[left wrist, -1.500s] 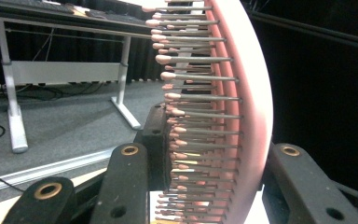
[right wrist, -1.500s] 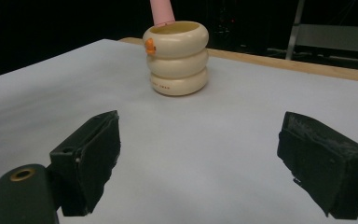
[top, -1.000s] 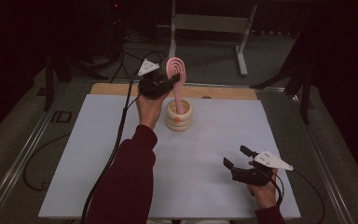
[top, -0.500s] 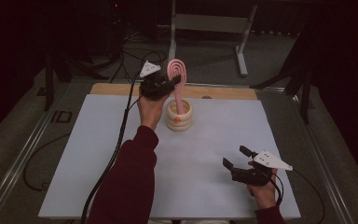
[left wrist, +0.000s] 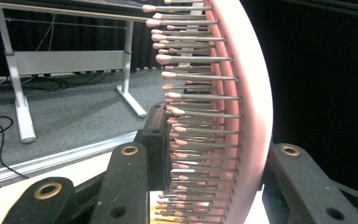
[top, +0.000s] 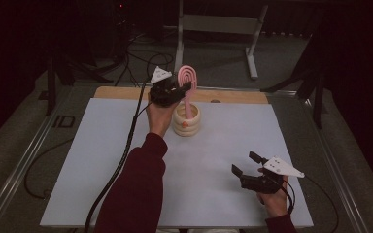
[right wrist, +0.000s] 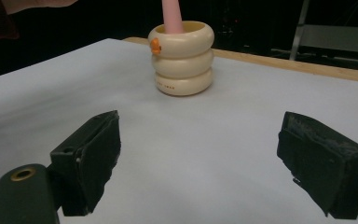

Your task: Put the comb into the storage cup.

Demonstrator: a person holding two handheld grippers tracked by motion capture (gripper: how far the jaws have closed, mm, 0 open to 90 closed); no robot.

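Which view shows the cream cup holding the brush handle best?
The right gripper view: the cup stands unobstructed, its three stacked rings, orange mark and the pink handle inside all clear. The high view shows it small, partly behind the left hand.

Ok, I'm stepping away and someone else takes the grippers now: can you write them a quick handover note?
Left gripper: shut on the head of the pink hairbrush, held upright at the far side of the table.
Right gripper: open, holding nothing, low over the white mat at the near right.
Brush handle stands inside the cream ringed holder.
Whether the handle rests on the holder's bottom cannot be seen.
Left: probably seat it, then release the brush and draw the left gripper away.
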